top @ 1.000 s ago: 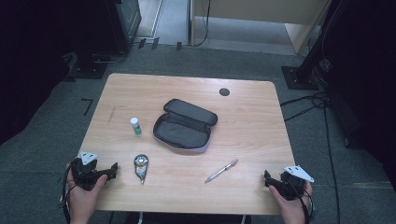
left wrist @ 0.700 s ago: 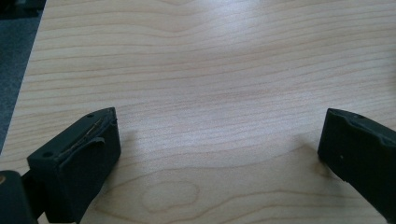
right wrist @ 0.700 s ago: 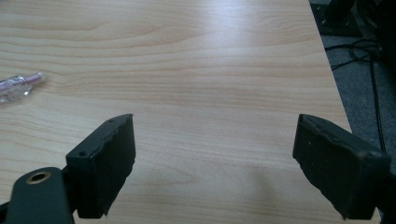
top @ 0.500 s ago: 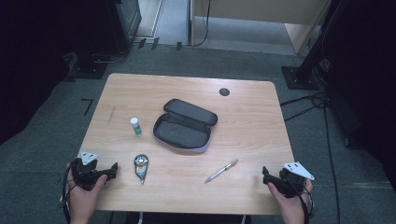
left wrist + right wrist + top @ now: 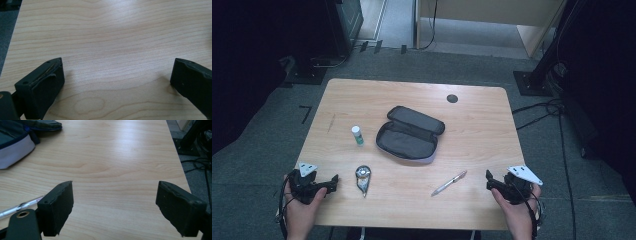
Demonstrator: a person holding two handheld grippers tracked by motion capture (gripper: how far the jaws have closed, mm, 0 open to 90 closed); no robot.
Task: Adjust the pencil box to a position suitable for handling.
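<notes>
An open dark pencil case (image 5: 409, 137) lies in the middle of the wooden table (image 5: 477, 135). In front of it lie a silver pen (image 5: 448, 183), a small white bottle (image 5: 357, 135) and a round silver-and-black tool (image 5: 362, 176). My left gripper (image 5: 333, 181) rests at the near left corner, open over bare wood (image 5: 117, 75). My right gripper (image 5: 488, 181) hovers at the near right edge, open, and its jaws have just closed slightly with nothing between them (image 5: 115, 200). The pen (image 5: 20, 207) and the case (image 5: 15, 150) lie to its left.
A black round cap (image 5: 452, 98) sits in the tabletop near the far edge. Grey carpet surrounds the table, with cables (image 5: 552, 107) and a dark stand base (image 5: 532, 82) at the right and dark furniture (image 5: 342, 25) behind.
My right gripper has lifted a little and drifted slightly toward the table's middle. The left gripper and the objects on the table have stayed put.
</notes>
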